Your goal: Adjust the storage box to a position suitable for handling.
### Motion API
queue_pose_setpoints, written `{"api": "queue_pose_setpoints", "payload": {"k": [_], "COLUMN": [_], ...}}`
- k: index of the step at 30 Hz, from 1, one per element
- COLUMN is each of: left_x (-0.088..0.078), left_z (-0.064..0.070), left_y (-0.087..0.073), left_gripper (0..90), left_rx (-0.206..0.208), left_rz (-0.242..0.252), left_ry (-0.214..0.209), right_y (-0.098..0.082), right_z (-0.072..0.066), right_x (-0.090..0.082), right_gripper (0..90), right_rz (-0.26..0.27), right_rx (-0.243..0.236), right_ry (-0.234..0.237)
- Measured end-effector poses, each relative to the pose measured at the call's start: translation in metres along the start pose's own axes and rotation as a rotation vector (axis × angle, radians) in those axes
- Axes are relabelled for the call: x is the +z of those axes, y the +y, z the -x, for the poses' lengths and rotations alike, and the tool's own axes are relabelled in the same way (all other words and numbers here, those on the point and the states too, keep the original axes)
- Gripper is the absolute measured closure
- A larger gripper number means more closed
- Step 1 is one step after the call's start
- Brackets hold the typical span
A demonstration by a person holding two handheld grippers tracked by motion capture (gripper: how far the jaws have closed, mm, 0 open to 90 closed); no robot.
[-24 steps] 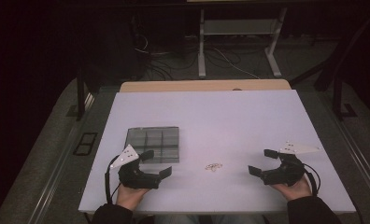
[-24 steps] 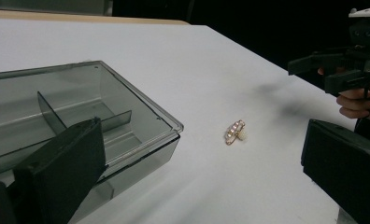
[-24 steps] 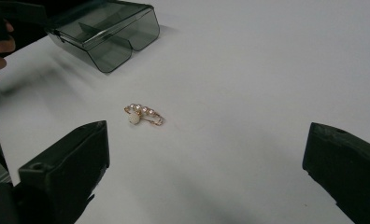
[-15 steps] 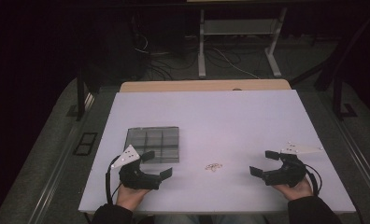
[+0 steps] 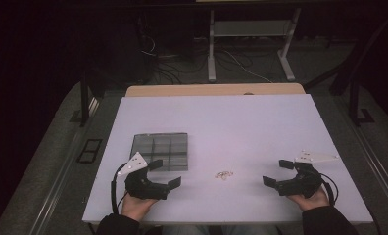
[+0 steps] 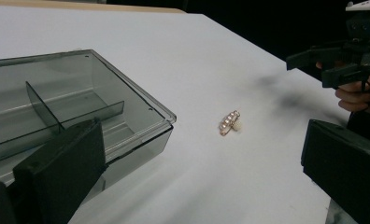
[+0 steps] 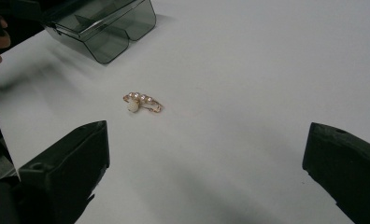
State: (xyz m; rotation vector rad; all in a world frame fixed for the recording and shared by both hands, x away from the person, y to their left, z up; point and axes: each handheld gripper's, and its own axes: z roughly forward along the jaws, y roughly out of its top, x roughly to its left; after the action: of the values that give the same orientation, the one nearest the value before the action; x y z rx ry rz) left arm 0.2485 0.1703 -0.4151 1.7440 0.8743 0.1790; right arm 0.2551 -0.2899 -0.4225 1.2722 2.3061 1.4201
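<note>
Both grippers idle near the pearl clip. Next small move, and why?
Probably bring the right gripper toward the pearl clip and lower its open jaws around it. The clip lies loose on the white table, between the two grippers and outside the smoky compartment box. The left gripper is open too, beside the box.

No text, label, brand, number or sign can be read on any surface; nothing legible is carried by the things on the table.
</note>
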Motion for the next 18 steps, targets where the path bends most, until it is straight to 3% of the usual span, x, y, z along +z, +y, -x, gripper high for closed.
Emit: {"api": "queue_pose_setpoints", "payload": {"k": [4, 8, 18], "left_x": [-0.001, -0.003, -0.005], "left_z": [0.000, 0.000, 0.002], "left_y": [0.001, 0.006, 0.021], "left_gripper": [0.0, 0.0, 0.0], "left_rx": [0.003, -0.020, 0.015], "left_rz": [-0.010, -0.017, -0.068], "left_ry": [0.002, -0.010, -0.016], "right_y": [-0.001, -0.001, -0.002], "right_z": [0.000, 0.000, 0.001], "right_x": [-0.001, -0.001, -0.004], "right_gripper": [0.8, 0.8, 0.8], "right_rz": [0.001, 0.004, 0.015], "right_rx": [0.003, 0.006, 0.013], "right_ry": [-0.001, -0.002, -0.007]}}
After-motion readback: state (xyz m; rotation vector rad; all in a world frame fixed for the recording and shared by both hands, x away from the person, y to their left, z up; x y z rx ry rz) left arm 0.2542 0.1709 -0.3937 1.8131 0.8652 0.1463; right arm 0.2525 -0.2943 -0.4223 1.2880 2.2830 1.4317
